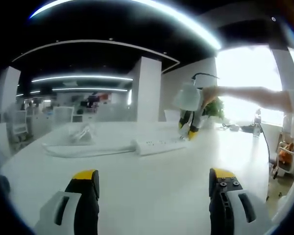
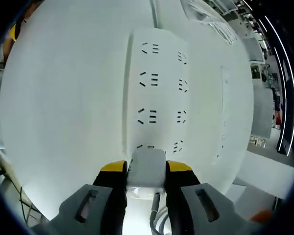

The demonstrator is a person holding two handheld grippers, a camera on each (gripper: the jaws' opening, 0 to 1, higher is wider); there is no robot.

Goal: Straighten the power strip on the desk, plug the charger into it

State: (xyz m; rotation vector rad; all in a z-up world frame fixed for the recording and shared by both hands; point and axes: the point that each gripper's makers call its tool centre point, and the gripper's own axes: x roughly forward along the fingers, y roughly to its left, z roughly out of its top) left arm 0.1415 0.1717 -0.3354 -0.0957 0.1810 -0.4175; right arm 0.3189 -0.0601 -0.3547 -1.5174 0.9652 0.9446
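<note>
A white power strip (image 1: 159, 145) lies on the white desk (image 1: 137, 186), its cord (image 1: 88, 152) trailing left. My left gripper (image 1: 154, 183) hovers open above the near desk, nothing between its jaws. In the left gripper view my right gripper (image 1: 189, 131) stands over the strip's right end, held by a person's hand. In the right gripper view the power strip (image 2: 159, 93) shows several rows of sockets. My right gripper (image 2: 147, 169) is shut on a white charger (image 2: 147, 167), which sits at the strip's nearest socket; whether it is seated I cannot tell.
A clear plastic bag (image 1: 82, 133) lies on the desk behind the cord. Office chairs (image 1: 19, 128) and a pillar (image 1: 148, 88) stand beyond the far edge. A bright window (image 1: 245, 83) and a plant (image 1: 214, 107) are at the right.
</note>
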